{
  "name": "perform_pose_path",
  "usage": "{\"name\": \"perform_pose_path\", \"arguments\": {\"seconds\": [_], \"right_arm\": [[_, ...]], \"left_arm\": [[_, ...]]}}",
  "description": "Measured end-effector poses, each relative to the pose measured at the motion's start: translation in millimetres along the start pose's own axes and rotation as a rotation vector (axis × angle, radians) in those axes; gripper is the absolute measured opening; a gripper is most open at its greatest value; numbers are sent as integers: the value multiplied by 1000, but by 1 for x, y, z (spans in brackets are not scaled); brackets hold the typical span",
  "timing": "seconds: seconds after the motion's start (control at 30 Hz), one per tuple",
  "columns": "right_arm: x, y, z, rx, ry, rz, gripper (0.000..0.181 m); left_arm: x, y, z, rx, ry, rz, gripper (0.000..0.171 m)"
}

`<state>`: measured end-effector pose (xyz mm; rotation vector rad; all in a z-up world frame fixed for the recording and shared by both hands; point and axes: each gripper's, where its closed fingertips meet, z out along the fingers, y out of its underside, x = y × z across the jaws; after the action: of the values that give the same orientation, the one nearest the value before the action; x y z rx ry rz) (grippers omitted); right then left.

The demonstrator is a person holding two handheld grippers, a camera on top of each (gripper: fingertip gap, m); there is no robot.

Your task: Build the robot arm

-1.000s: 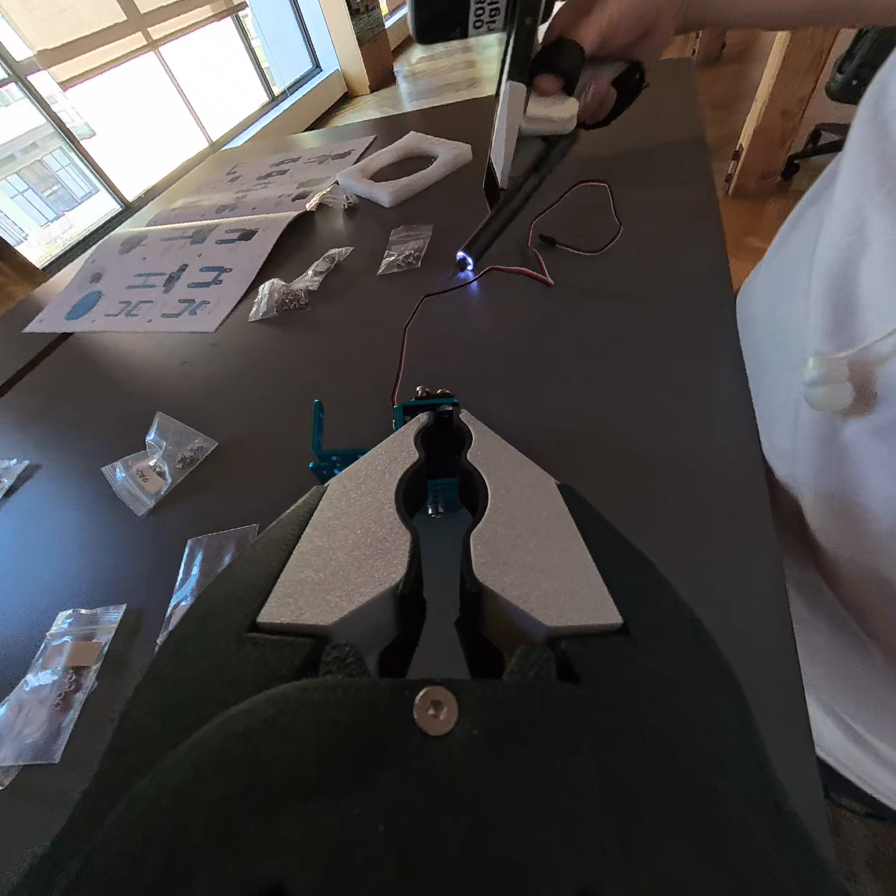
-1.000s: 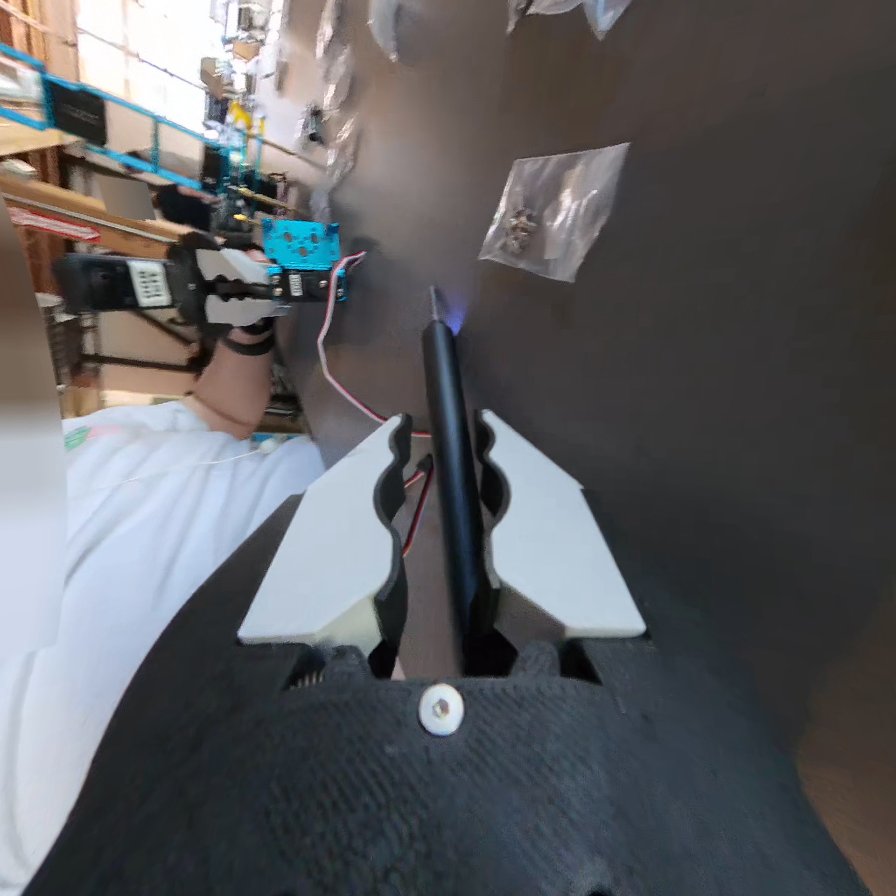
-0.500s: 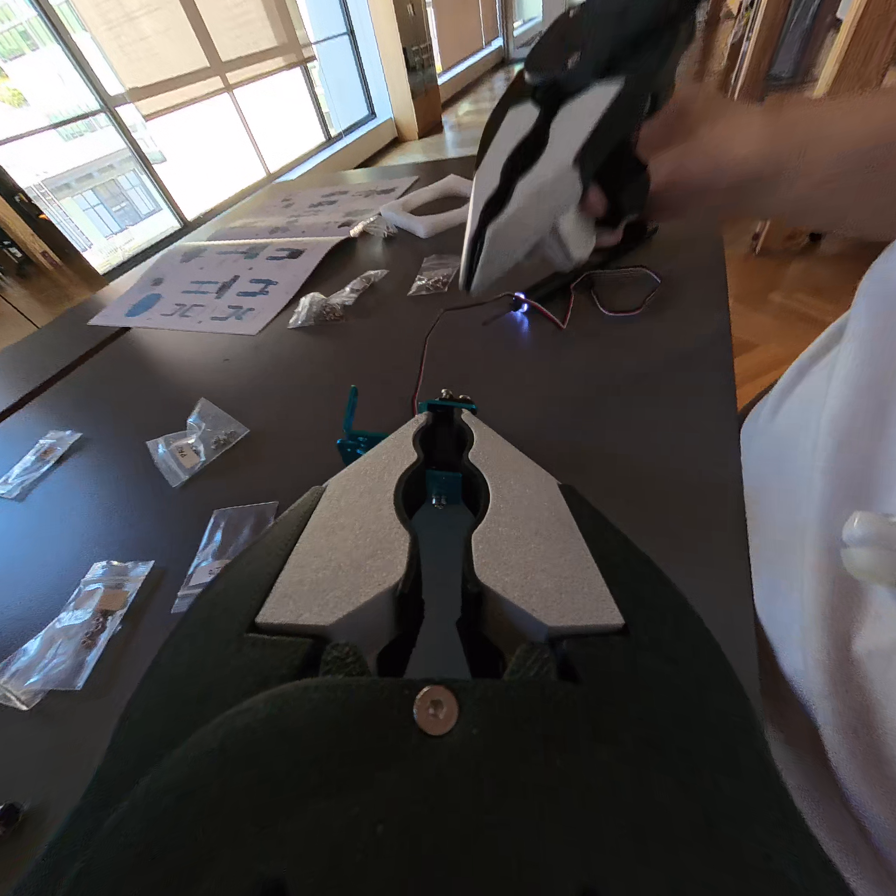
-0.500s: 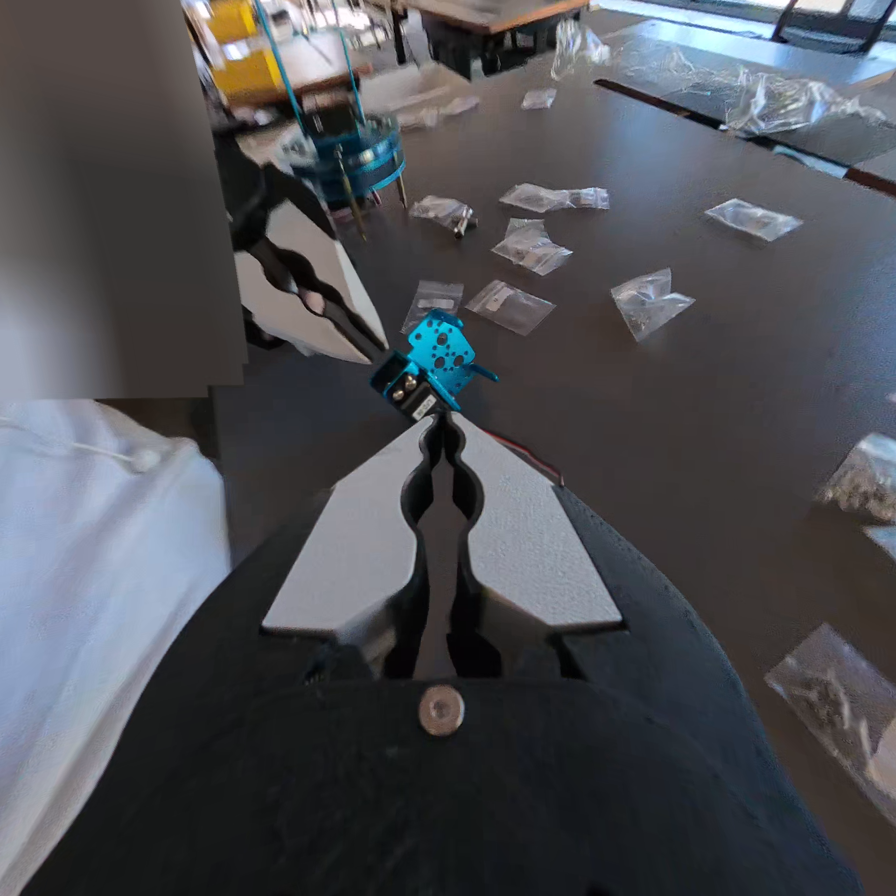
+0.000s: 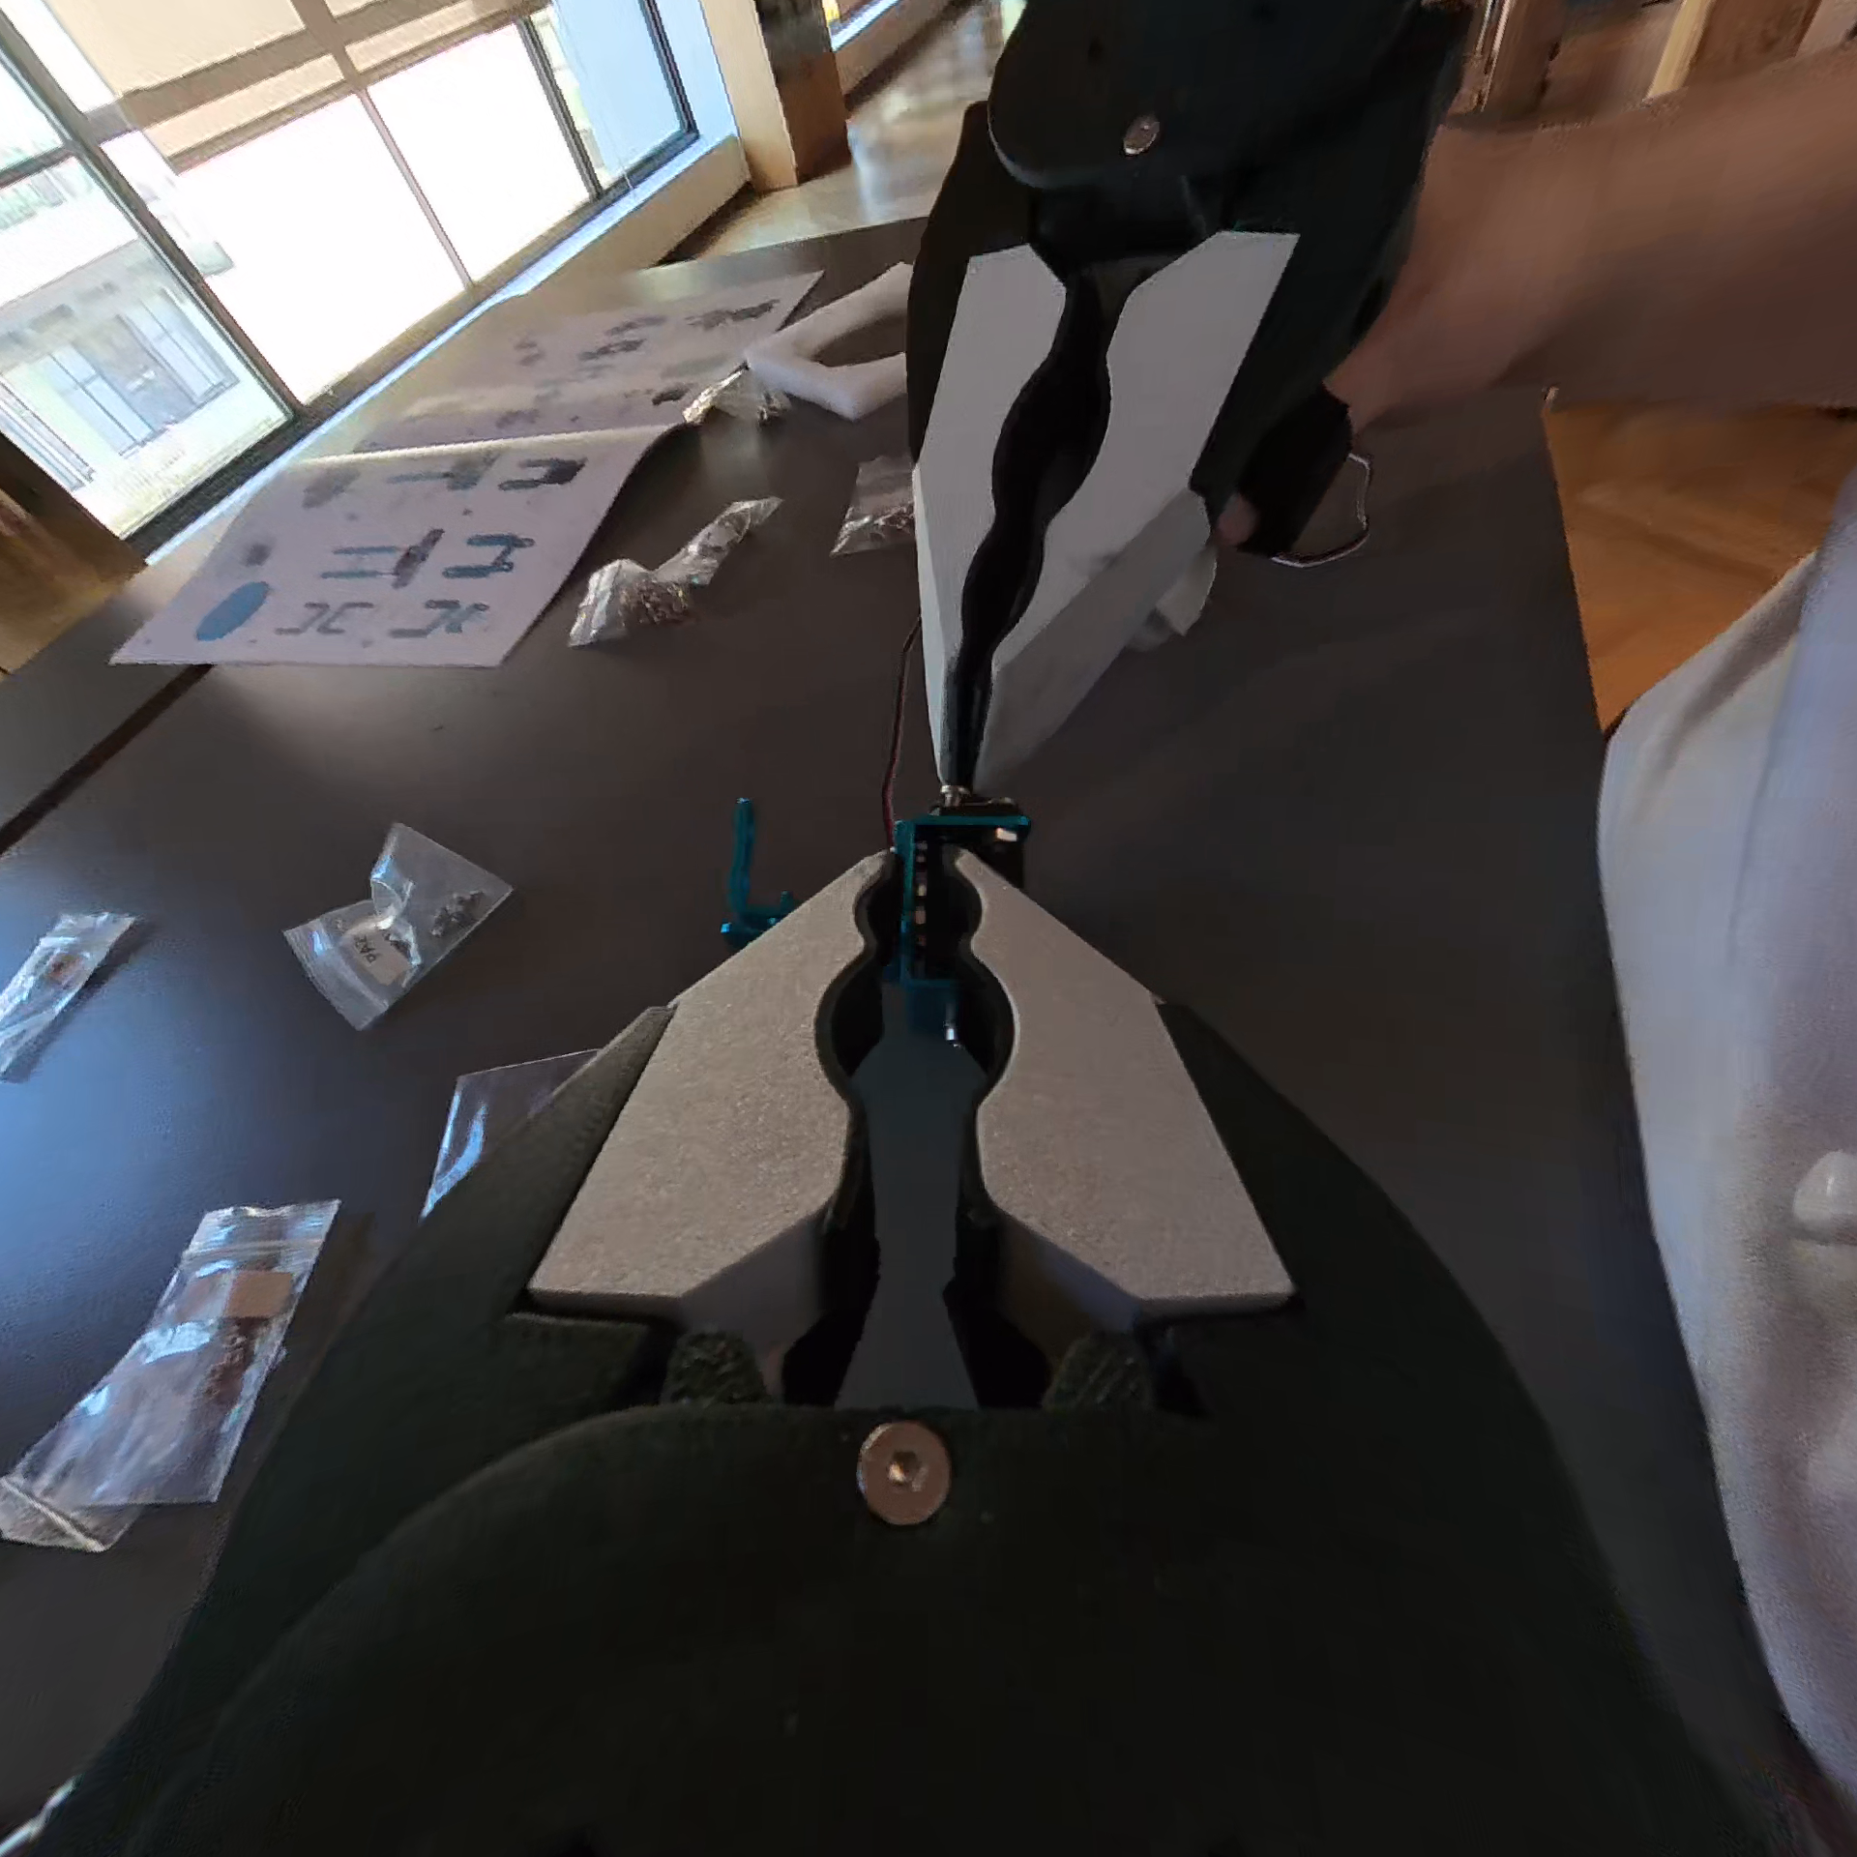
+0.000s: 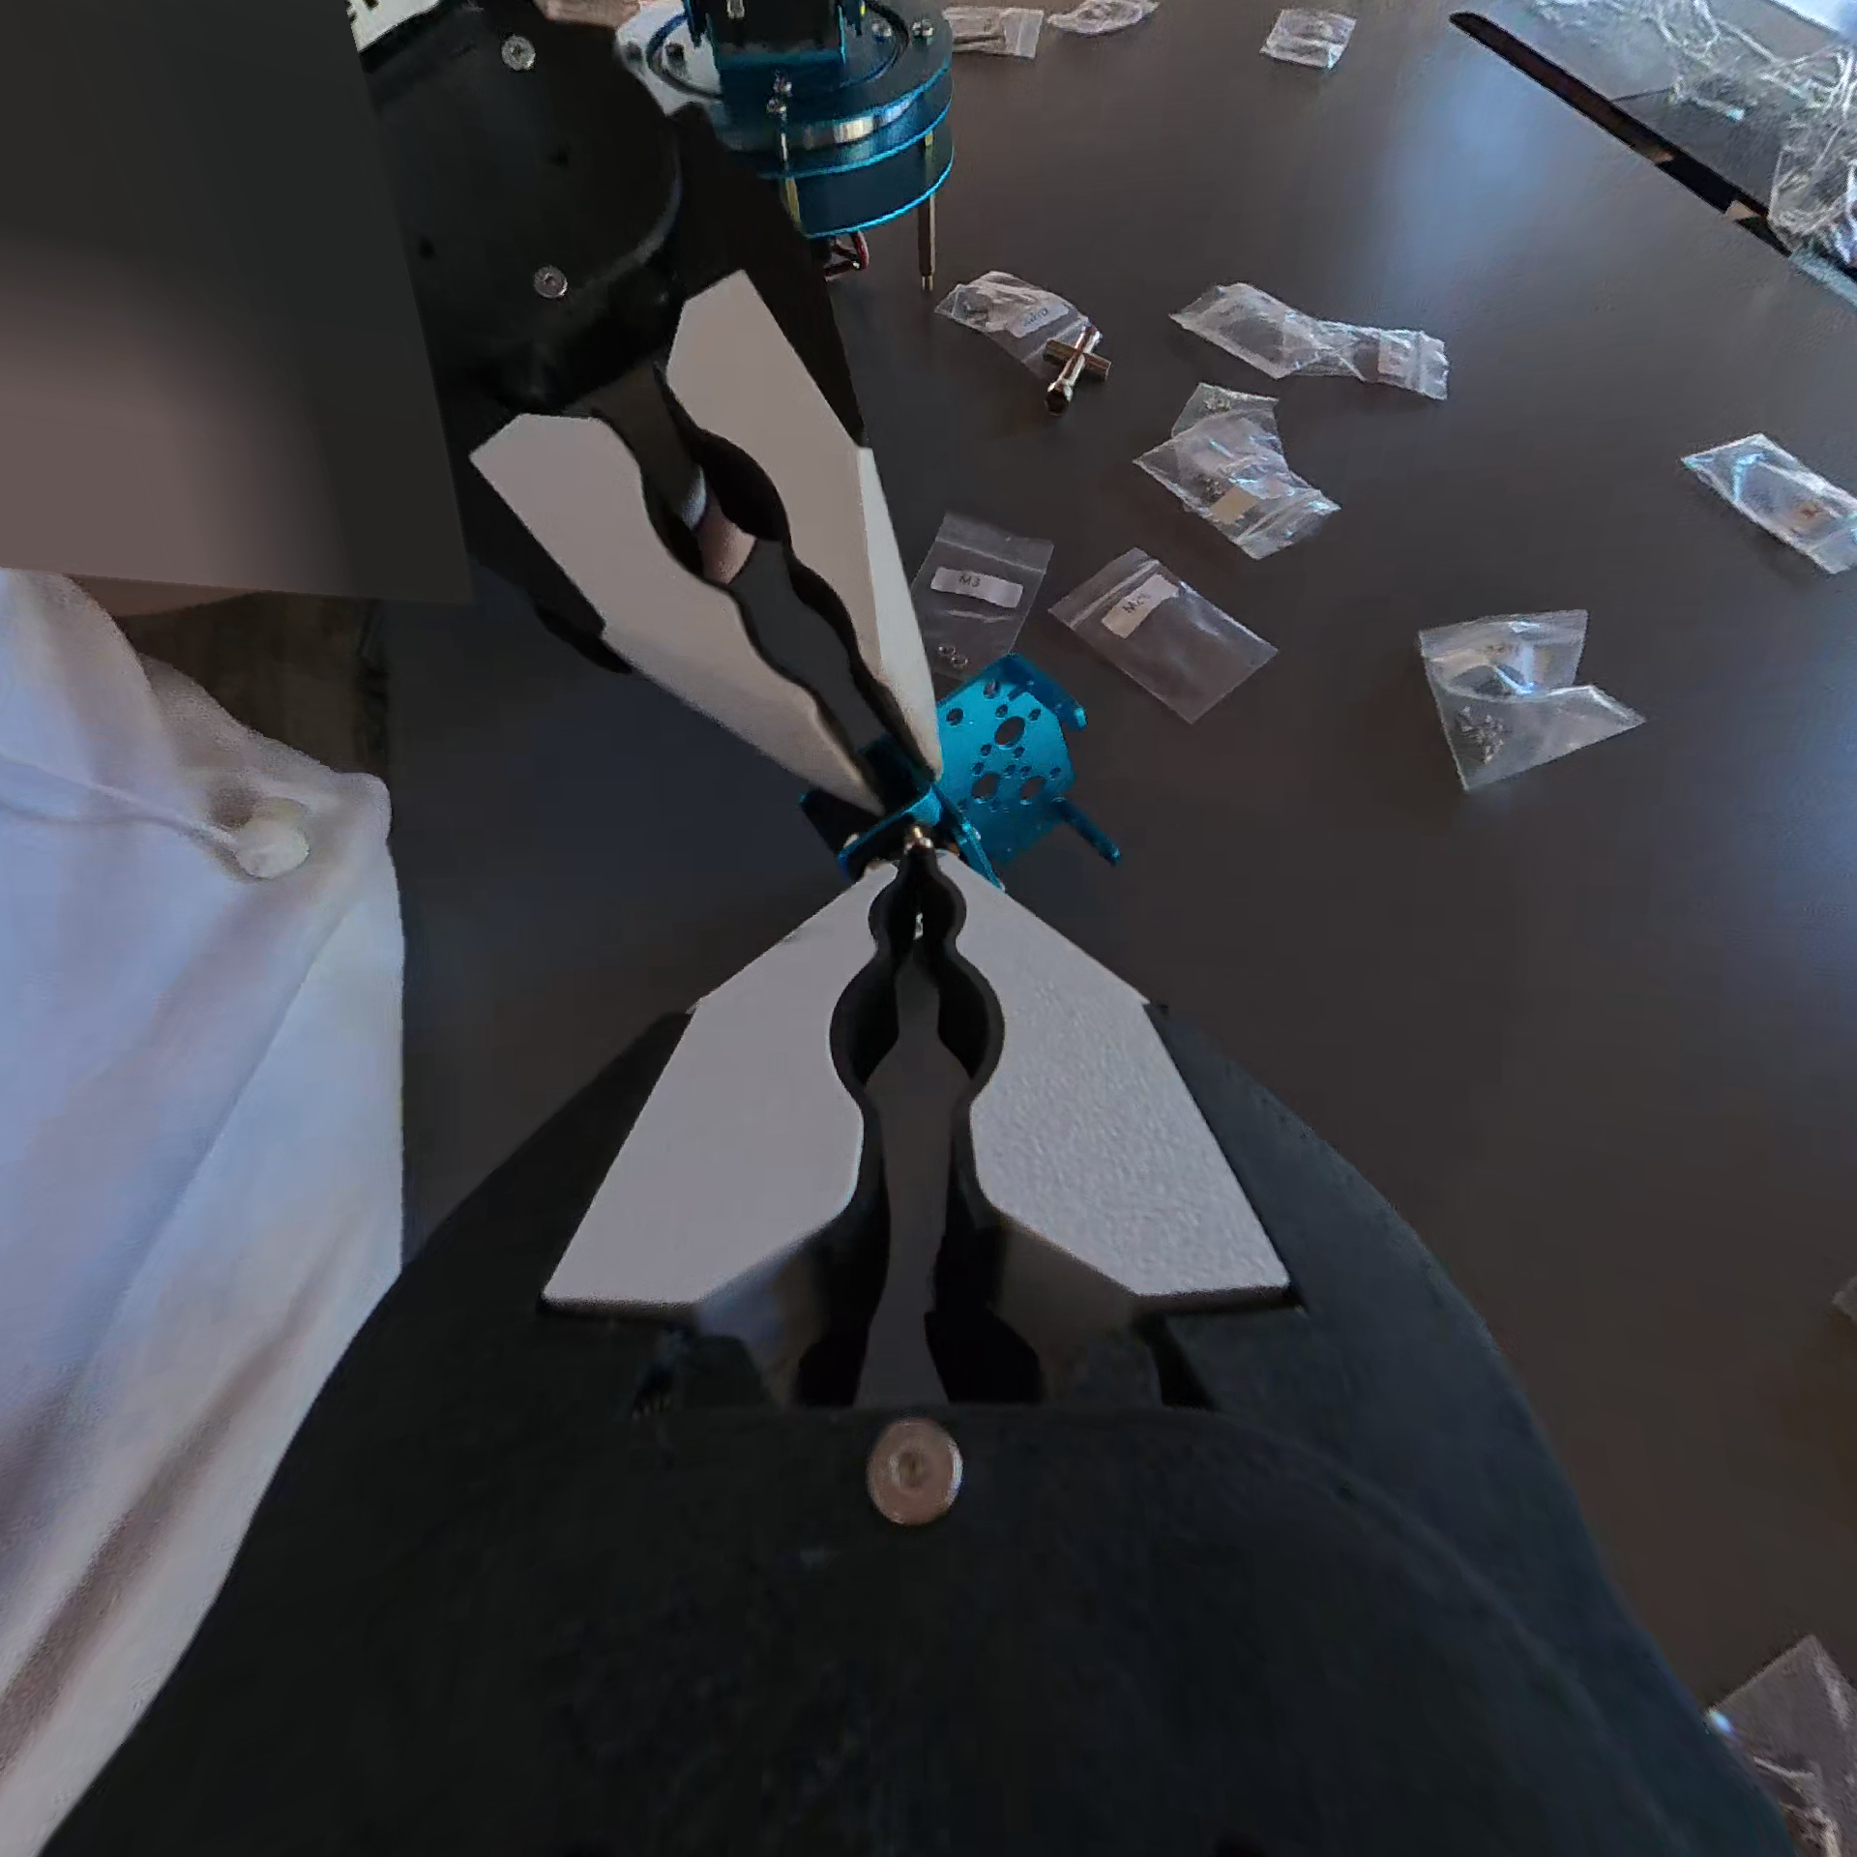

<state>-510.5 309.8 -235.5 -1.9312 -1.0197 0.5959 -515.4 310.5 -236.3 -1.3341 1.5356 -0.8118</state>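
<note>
Blue bracket (image 6: pixel 990 769) is pinched by left gripper (image 5: pixel 922 864) above the dark tabletop (image 6: pixel 1407 1005); right gripper (image 6: pixel 916 876), fingers pressed together, touches its screw (image 6: pixel 912 836).

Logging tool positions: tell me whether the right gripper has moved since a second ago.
Yes. In the left wrist view the right gripper has come from beyond the foam frame, nearer, to the blue bracket.

Left tool (image 5: pixel 922 866) level with fingers pressed together; right tool (image 6: pixel 916 884) meets it tip to tip, fingers together.
</note>
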Motion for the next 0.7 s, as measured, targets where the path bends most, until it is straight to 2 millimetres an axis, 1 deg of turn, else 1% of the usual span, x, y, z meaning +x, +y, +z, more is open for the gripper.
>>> {"name": "perform_pose_path", "arguments": {"seconds": [0.03,0.2,0.37,0.47,0.53,0.63,0.7], "right_arm": [[0,0,0,-12,-8,-16,0],[0,-1,1,-69,-61,-82,0],[1,1,1,-137,-118,-183,0],[3,1,1,-144,-170,-141,0],[5,2,-1,-137,-188,-102,7],[6,3,-2,-117,-206,-39,11],[4,0,-2,-87,-226,1,12]], "left_arm": [[-2,0,0,2,-2,4,2],[-3,0,0,8,41,8,2],[-3,0,1,11,47,20,2],[-6,-1,2,24,50,-18,2],[-6,-1,2,33,49,-20,2],[-6,-1,2,40,41,-18,2],[-6,-1,2,40,40,-21,2]]}}
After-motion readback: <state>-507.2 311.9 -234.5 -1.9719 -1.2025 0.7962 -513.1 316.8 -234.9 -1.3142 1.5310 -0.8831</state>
